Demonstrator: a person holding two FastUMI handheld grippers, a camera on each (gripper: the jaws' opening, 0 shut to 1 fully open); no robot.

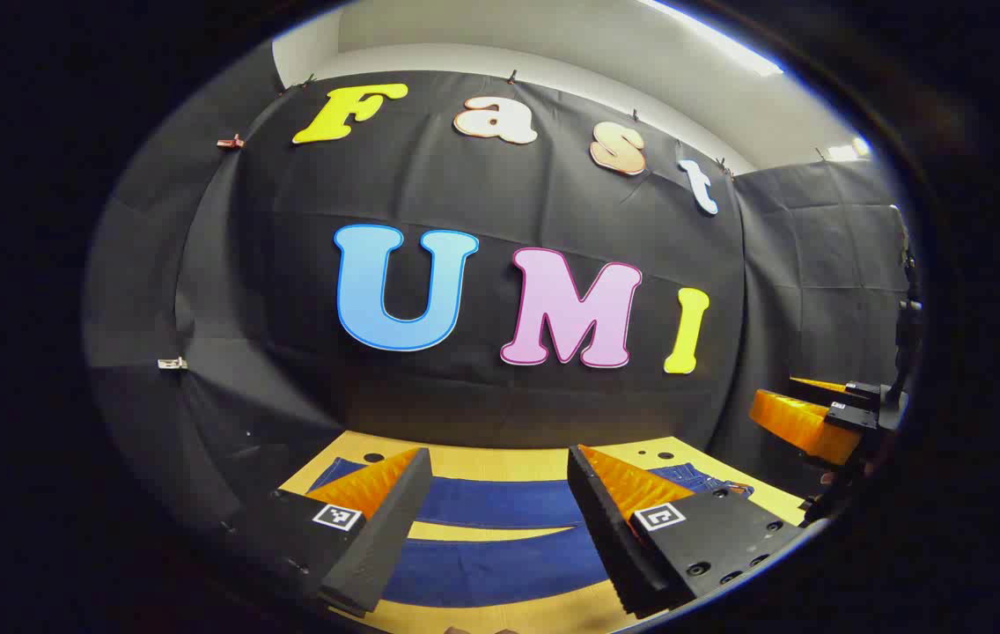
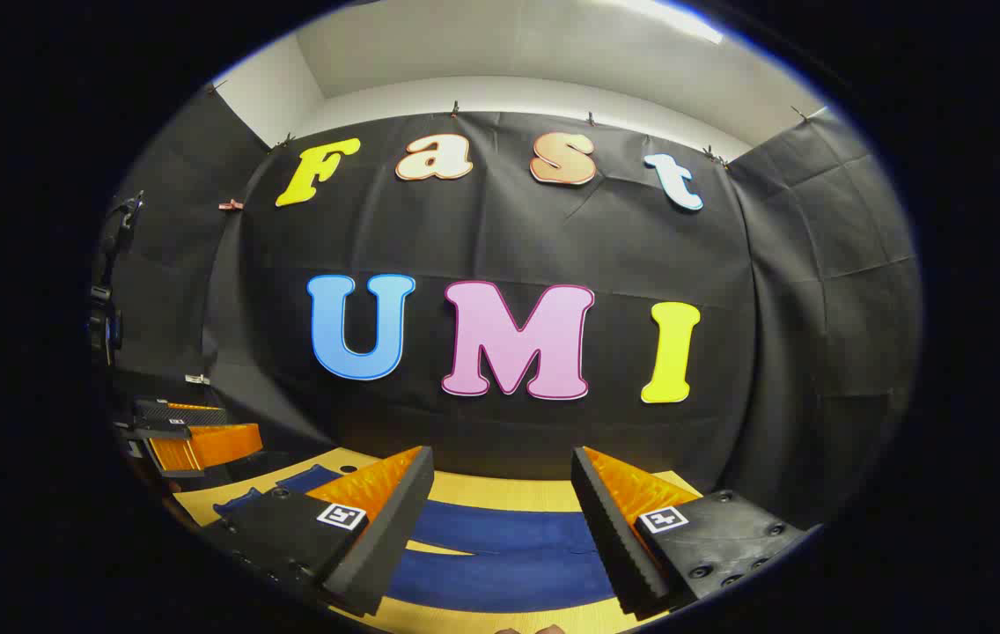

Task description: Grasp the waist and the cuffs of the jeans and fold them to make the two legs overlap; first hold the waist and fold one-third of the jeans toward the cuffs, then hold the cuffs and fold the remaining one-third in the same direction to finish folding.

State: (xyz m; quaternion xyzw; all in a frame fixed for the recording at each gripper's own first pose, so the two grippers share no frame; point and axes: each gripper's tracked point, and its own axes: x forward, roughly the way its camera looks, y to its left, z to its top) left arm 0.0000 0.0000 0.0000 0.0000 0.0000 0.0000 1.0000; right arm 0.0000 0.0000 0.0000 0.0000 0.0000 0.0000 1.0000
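The jeans (image 1: pixel 500 563) lie flat on the wooden table (image 1: pixel 482 462), both legs apart, so I judge no fold is begun. The left gripper (image 1: pixel 496 519) and right gripper (image 2: pixel 500 524) hover above the jeans, fingers wide apart, holding nothing. Next they must descend to waist and cuffs.

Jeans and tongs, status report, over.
Left tongs open, above the table. Right tongs open, nothing gripped. Jeans flat, legs side by side with a gap, unfolded. Nothing in the way.
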